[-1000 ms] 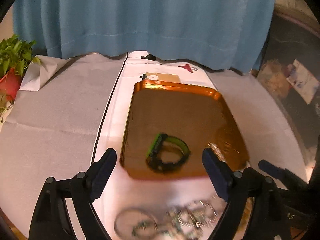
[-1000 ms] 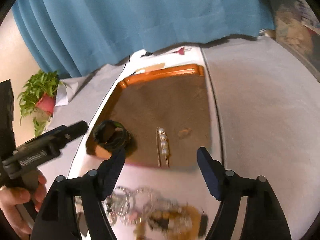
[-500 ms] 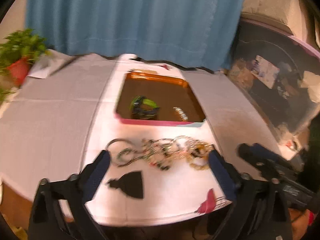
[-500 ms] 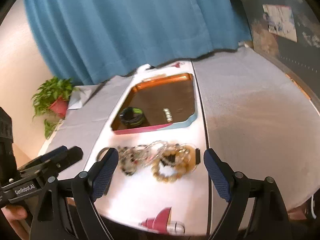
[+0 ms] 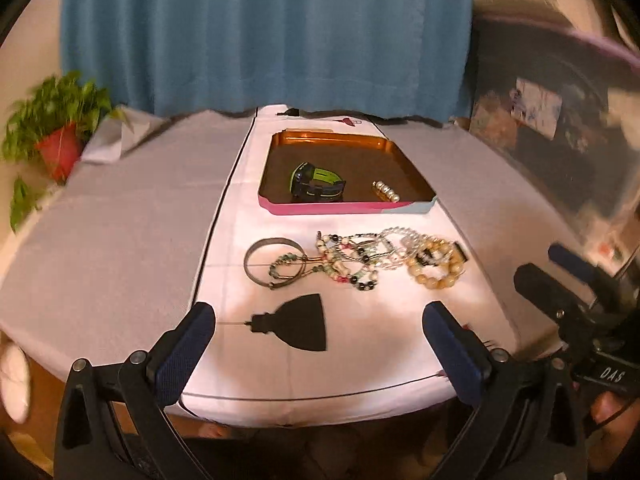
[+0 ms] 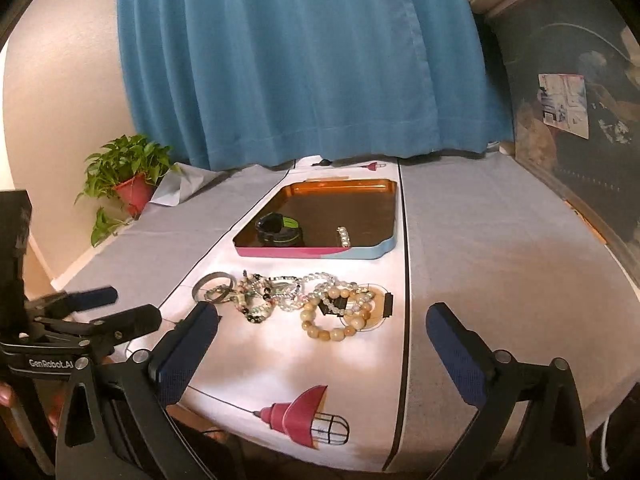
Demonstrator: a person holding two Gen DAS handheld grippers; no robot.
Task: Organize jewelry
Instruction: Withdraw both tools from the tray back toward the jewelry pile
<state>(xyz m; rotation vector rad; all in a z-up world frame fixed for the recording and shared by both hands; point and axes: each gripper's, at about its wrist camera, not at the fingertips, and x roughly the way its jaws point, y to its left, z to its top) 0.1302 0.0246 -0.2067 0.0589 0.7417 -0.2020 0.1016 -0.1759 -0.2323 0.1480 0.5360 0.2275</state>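
Two pieces in the tray, the heap on the bench still to go

Both tongs stand with jaws wide and nothing between them: the left tongs spread just before the right tongs, whose jaws have been opening this last instant. Under them runs the bench front edge, so there's little room nearer but plenty of bare cloth to either side. Just ahead lies the bracelet pile, tangled, with a grey bangle at its left end and big amber beads at its right. Beyond sits the tray, its low near rim to clear, already holding a green-and-black watch and a pearl clip. Most of the job looks undone.
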